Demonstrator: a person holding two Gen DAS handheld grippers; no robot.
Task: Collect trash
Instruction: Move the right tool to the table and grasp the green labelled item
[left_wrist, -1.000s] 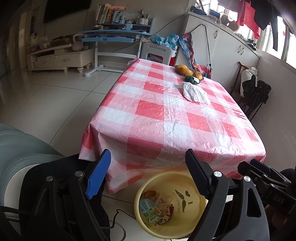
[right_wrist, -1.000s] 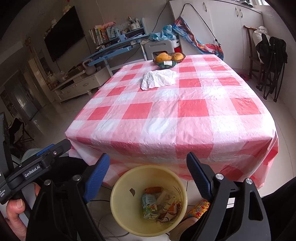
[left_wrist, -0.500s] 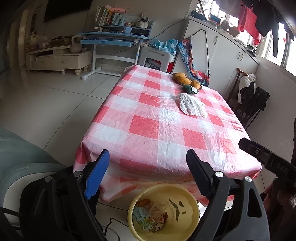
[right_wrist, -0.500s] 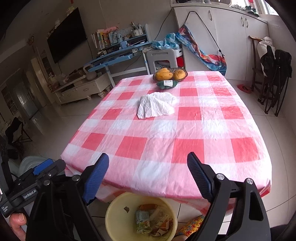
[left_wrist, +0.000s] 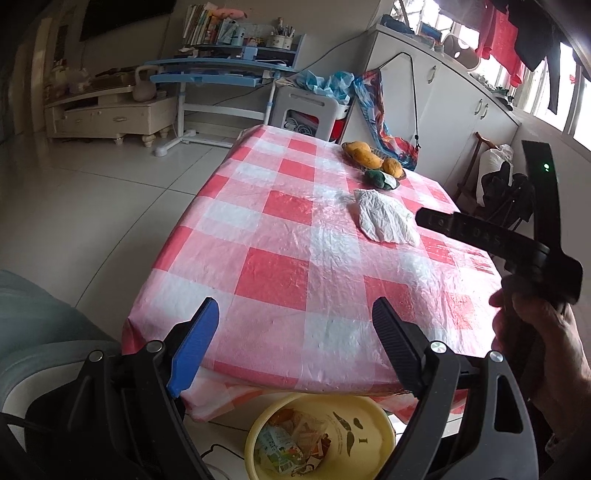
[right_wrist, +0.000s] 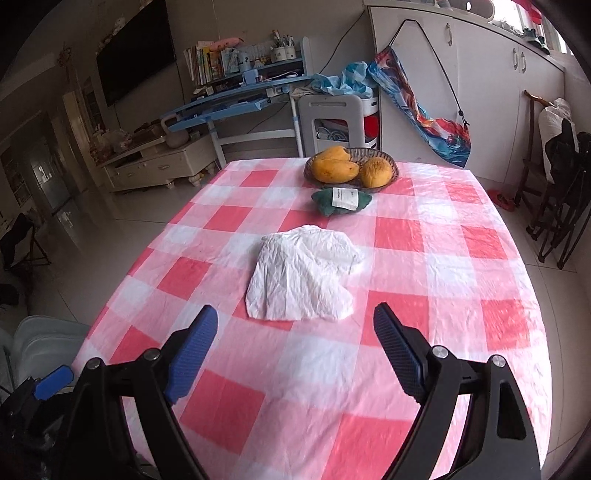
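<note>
Clearly nearer, the right gripper (right_wrist: 293, 349), jaws wide and empty, faces the crumpled white paper (right_wrist: 303, 275) lying mid-table straight ahead, while the left gripper (left_wrist: 295, 343), likewise agape, hangs at the table's edge.

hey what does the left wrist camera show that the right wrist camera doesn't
Only the left wrist view shows the yellow bin with wrappers on the floor below the table edge, and a hand holding the right gripper's handle. Only the right wrist view shows the television on the wall. Both show the checked tablecloth, the crumpled white paper, the fruit basket and the green packet.
</note>
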